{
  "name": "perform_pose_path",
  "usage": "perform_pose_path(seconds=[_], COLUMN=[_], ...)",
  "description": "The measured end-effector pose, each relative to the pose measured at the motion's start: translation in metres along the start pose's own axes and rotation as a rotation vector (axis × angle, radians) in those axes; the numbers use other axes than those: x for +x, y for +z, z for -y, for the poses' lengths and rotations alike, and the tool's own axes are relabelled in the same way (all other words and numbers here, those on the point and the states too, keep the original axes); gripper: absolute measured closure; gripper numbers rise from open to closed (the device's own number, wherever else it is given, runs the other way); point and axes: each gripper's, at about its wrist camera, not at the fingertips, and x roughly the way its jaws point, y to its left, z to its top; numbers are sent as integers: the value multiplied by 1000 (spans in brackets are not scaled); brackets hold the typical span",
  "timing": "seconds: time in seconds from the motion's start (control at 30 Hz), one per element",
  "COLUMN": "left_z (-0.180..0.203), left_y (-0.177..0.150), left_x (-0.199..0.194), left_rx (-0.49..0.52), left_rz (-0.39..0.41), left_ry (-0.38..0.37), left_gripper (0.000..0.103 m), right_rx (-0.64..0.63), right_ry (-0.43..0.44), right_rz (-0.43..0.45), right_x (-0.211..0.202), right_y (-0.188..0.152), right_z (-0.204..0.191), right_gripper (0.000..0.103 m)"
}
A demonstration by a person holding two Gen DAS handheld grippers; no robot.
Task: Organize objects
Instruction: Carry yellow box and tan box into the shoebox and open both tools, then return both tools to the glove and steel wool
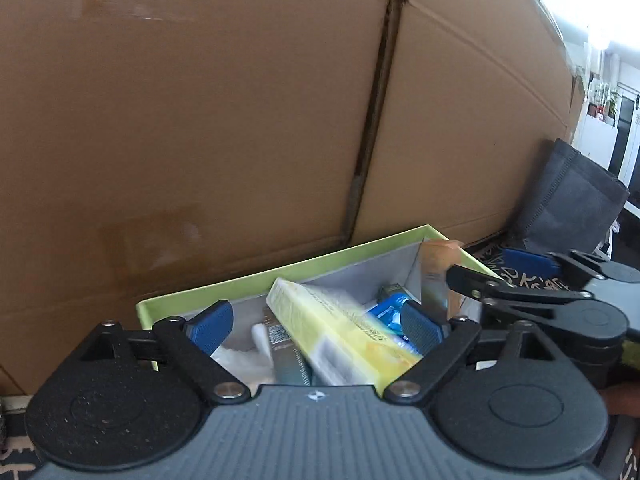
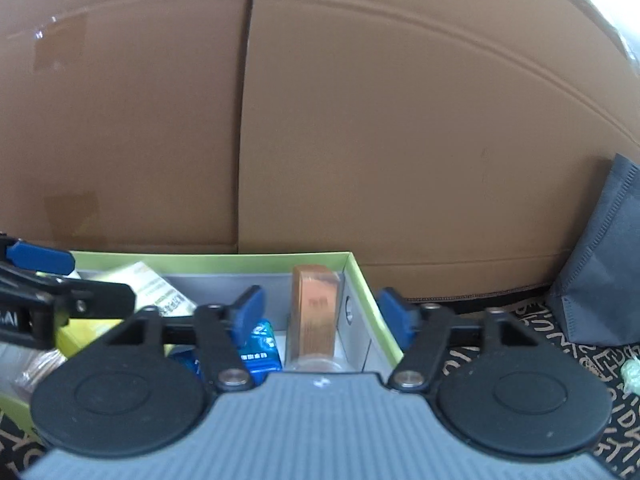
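A green-rimmed box (image 1: 240, 278) with a grey lining holds several items. A yellow carton (image 1: 340, 330) leans tilted inside it, beside a blue packet (image 1: 386, 312) and white wrappers (image 1: 244, 356). My left gripper (image 1: 316, 322) is open above the box, its fingers either side of the yellow carton, touching nothing. An orange box (image 2: 314, 312) stands upright at the right end of the green box (image 2: 360, 280). My right gripper (image 2: 320, 308) is open, its fingers wide either side of the orange box and the box wall. The yellow carton (image 2: 156, 288) and blue packet (image 2: 260, 348) show there too.
A large brown cardboard box (image 1: 240, 120) stands as a wall right behind the green box. A dark grey fabric bag (image 2: 600, 272) stands at the right on a black patterned mat (image 2: 520, 340). A small pale green object (image 2: 632, 374) lies at the far right.
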Motion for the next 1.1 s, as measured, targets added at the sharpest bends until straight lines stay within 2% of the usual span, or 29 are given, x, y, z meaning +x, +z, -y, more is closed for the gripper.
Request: perform_pose_path(seconds=[0.17,0.3,0.47,0.7,0.83,0.93,1.1], left_z=[3,-2,-27,-72,-98,-114,-131], left_y=[-4,-15,-51,-113,-139,-156,-177], left_x=[-25,-68,-128,-217,-243,-260,-287], left_rx=[-26,-45,-132,-180,-254,-303,-310], left_rz=[28,80,74,58,26,4,2], left_ry=[-1,2,50,270,314,328,414], left_gripper=[9,9,8,7,7,7,7], right_rx=[46,86,112,142,146,123,137], right_ry=[-10,17,116,339,452,491,559], right_rz=[53,106,186,227,184,136,33], right_x=[-25,-60,-119,-174,-193,-210,-209], right_y=[-9,-7,-17,-36,-47,-62,-79], right_z=[2,-4,-25,-83,-119,-143,-174], right_gripper=[15,0,0,0,0,0,0])
